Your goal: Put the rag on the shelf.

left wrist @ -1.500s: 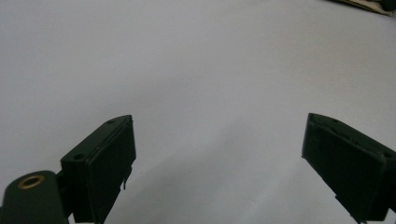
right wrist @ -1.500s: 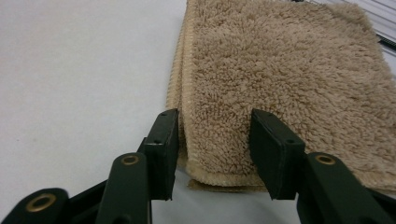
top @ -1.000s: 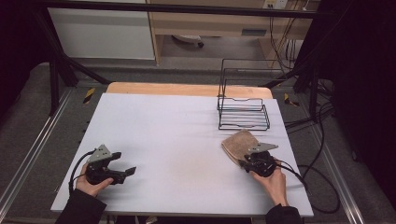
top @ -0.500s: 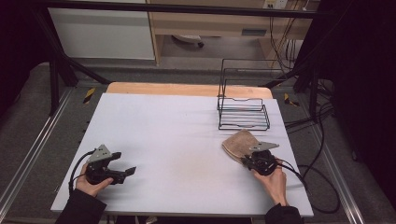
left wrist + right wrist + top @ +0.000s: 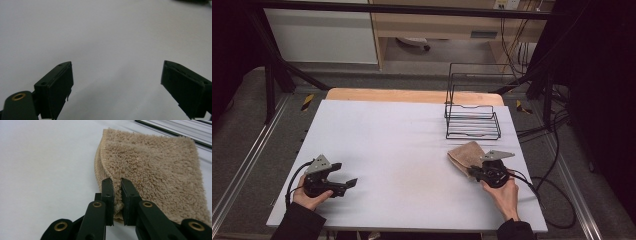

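While the left tongs [image 5: 346, 184] rest open on the counter [image 5: 412, 150], the right tongs [image 5: 117, 185], jaws just closing, pinch the tan towel's [image 5: 155, 162] near edge.

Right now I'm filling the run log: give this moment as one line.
right gripper: just closed, pinching folded beige towel edge | left gripper: open, idle on white table | wire rack: beyond towel

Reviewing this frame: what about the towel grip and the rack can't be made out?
- Towel: right gripper view, its near edge lies behind the right gripper; the high view is too small to show the layers pinched.
- Wire rack: high view, thin wires blur against the dark floor behind.
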Tool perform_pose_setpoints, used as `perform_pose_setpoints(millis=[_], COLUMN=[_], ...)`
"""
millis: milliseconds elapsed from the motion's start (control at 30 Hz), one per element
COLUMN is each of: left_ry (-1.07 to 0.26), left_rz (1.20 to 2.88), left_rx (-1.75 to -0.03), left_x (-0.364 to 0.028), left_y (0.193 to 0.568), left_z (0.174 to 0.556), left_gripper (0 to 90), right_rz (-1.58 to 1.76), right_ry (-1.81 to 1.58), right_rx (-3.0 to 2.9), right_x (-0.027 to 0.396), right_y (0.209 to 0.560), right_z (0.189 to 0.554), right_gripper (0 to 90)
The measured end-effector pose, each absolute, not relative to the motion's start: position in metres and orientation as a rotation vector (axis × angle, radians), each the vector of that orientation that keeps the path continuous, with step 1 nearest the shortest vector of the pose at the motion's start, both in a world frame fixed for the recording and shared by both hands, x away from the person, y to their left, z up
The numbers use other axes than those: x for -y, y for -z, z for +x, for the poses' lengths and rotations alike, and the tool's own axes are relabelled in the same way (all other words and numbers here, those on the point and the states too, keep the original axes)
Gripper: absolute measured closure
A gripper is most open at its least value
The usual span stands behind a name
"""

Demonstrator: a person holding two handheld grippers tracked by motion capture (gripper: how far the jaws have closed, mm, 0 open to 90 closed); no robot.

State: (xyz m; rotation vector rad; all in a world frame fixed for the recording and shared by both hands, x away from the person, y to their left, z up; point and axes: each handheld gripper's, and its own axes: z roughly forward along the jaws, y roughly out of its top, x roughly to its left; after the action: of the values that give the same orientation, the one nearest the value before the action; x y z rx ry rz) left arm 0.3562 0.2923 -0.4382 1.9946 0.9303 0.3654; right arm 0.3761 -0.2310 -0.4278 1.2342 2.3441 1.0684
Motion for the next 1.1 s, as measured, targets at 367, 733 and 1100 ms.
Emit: perform_pose_setpoints(millis=[367,733,1100], left_ry=[-0.369,-0.369,-0.366], left_rz=[1.994,1.996,2.005], left_rx=[-0.929,-0.929,-0.924], left_x=[-0.293,-0.293,-0.291], left_y=[0.438,0.438,0.438], left_z=[0.356,0.356,0.356], left_gripper=[10.7,10.7,10.7], right_rz=[1.240,1.205,1.152], right_ry=[-1.206,-1.266,-1.323], right_rx=[-2.399,-2.455,-2.454], right_x=[0.210,0.175,0.162], right_y=[0.421,0.427,0.432], right_z=[0.362,0.351,0.351], right_gripper=[82.1,81.8,64.4])
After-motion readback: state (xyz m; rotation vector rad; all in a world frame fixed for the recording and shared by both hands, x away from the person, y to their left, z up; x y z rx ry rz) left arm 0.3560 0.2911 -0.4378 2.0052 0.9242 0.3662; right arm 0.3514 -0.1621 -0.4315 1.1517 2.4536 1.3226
